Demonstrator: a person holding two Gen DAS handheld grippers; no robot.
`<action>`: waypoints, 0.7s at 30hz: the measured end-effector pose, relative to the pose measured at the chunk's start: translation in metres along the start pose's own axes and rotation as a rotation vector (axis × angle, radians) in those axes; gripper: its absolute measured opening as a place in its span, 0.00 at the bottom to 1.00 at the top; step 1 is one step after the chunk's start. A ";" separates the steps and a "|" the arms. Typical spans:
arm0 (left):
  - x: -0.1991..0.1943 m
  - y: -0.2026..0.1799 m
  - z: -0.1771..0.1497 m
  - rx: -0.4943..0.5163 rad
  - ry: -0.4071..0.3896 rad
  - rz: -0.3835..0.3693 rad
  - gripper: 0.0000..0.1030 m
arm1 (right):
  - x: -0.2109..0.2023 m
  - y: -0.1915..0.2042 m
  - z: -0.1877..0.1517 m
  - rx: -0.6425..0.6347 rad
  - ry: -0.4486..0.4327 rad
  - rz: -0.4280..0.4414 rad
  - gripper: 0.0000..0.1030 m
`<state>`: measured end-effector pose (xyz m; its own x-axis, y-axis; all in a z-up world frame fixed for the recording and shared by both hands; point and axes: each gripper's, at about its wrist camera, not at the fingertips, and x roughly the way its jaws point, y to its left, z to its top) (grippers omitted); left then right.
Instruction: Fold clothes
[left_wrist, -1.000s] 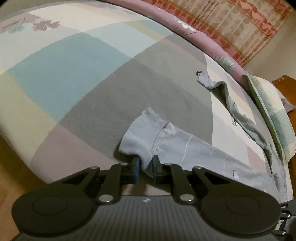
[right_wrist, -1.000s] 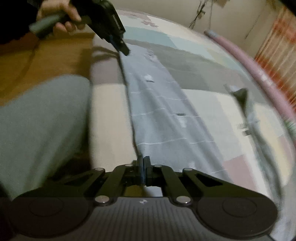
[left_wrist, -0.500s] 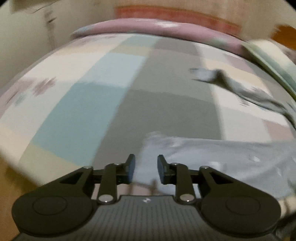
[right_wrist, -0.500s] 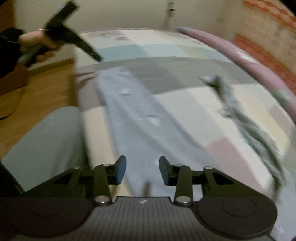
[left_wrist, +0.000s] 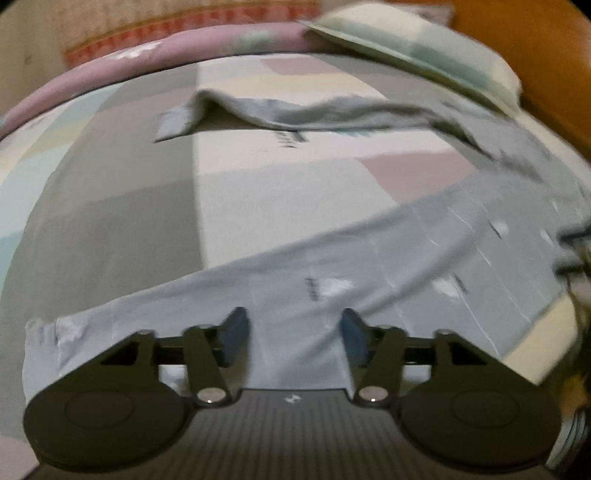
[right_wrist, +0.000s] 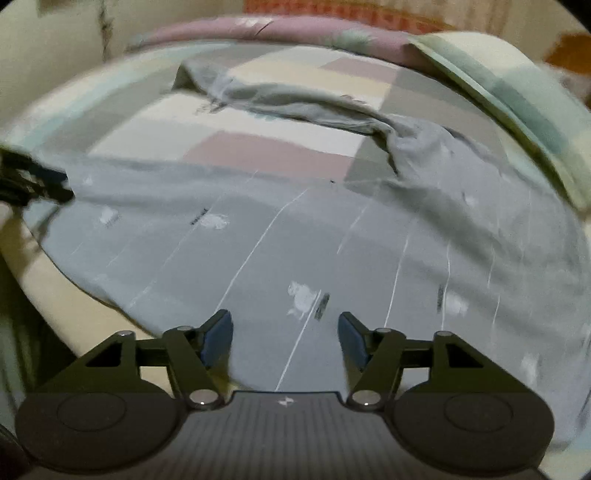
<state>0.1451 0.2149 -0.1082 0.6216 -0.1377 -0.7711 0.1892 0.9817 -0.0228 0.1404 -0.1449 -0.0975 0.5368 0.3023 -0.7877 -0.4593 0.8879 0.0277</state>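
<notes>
Left gripper opening (right gripper too) over grey trousers.

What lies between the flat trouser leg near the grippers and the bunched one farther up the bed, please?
Only bare patchwork bedsheet separates the flat trouser leg from the bunched one; both wrist views show it.

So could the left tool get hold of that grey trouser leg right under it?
Probably yes. The left tool is opening right above the near trouser leg, which lies flat on the bed with nothing between or covering it.
</notes>
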 end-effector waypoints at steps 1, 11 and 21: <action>0.000 0.008 0.000 -0.034 0.001 0.004 0.69 | -0.003 0.002 -0.005 -0.005 0.002 0.000 0.78; -0.018 0.018 -0.009 -0.050 0.019 0.084 0.68 | -0.047 -0.021 -0.017 0.046 -0.042 -0.061 0.84; -0.029 0.050 -0.006 -0.176 0.034 0.203 0.71 | -0.032 -0.054 -0.014 0.133 -0.036 -0.126 0.84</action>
<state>0.1319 0.2683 -0.0910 0.6068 0.0657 -0.7922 -0.0737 0.9969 0.0262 0.1380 -0.2072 -0.0820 0.6100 0.1959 -0.7678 -0.2902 0.9569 0.0136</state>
